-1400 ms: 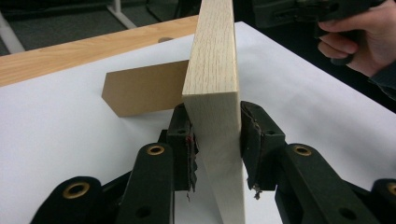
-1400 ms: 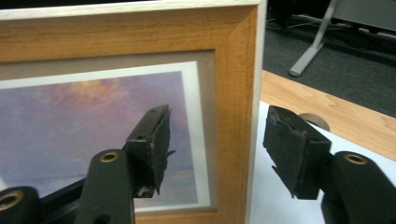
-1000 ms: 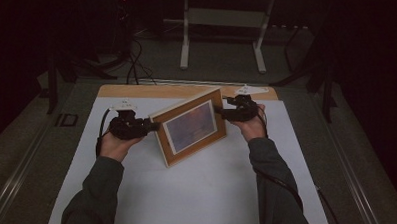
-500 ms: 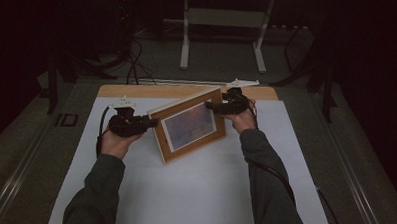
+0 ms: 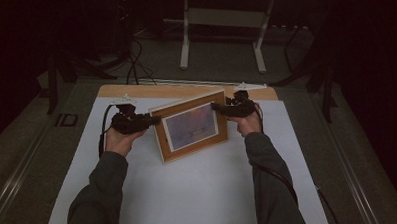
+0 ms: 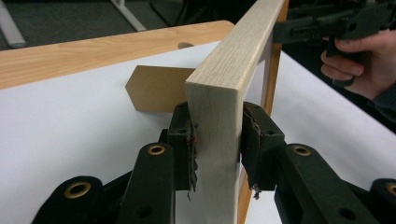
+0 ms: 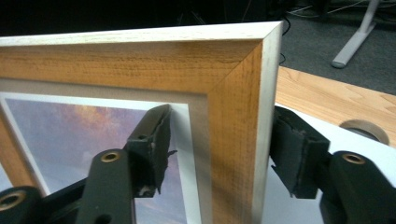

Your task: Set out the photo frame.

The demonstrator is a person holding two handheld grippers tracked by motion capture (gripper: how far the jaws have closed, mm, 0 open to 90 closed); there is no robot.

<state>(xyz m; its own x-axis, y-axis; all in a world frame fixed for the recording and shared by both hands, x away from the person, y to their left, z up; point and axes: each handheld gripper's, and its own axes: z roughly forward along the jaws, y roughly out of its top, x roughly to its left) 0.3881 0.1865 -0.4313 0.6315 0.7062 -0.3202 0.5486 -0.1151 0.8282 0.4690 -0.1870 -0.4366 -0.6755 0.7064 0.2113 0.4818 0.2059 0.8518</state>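
Between the two tongs on the white-covered desk (image 5: 139, 194) stands the picture frame (image 5: 192, 129), nearly upright, its long axis running from the left tongs (image 6: 217, 144), clamped on its left edge, to the right tongs (image 7: 215, 149), whose jaws, just been closing, straddle the right edge without pressing yet.

light: dim, dark surround | gripper views: brighter, sharp

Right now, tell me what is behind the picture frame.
Behind the picture frame, a brown easel stand rests on the white sheet. The frame hides its upper part and hinge.
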